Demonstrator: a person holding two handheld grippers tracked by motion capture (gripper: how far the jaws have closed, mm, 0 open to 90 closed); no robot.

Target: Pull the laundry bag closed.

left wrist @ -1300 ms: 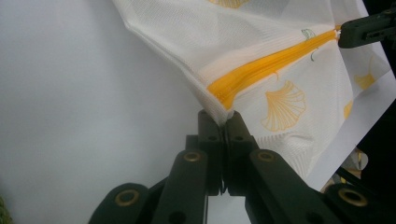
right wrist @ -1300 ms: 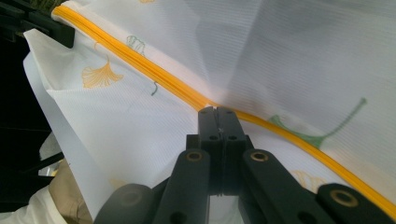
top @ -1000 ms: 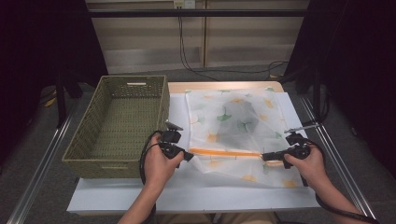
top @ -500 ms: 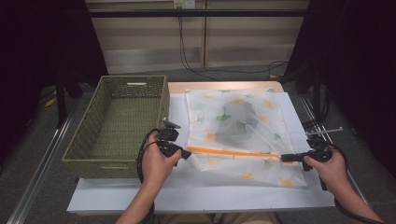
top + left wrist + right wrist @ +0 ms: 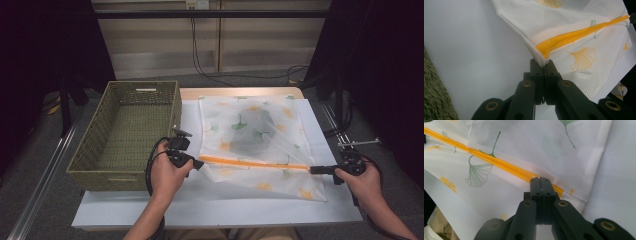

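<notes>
Where the one white mesh bag [image 5: 260,140] (printed with ginkgo leaves) lies on the white sheet [image 5: 210,200] covering the table, its single orange zipper [image 5: 252,163] is stretched taut between two grippers. The left gripper [image 5: 198,163] is clamped on the bag's corner at the zipper's left end, jaws pressed together on the fabric; the right gripper [image 5: 315,170] is closed on the zipper near its right end. One empty green wicker basket [image 5: 125,130] stands just beside the bag, at its left.
</notes>
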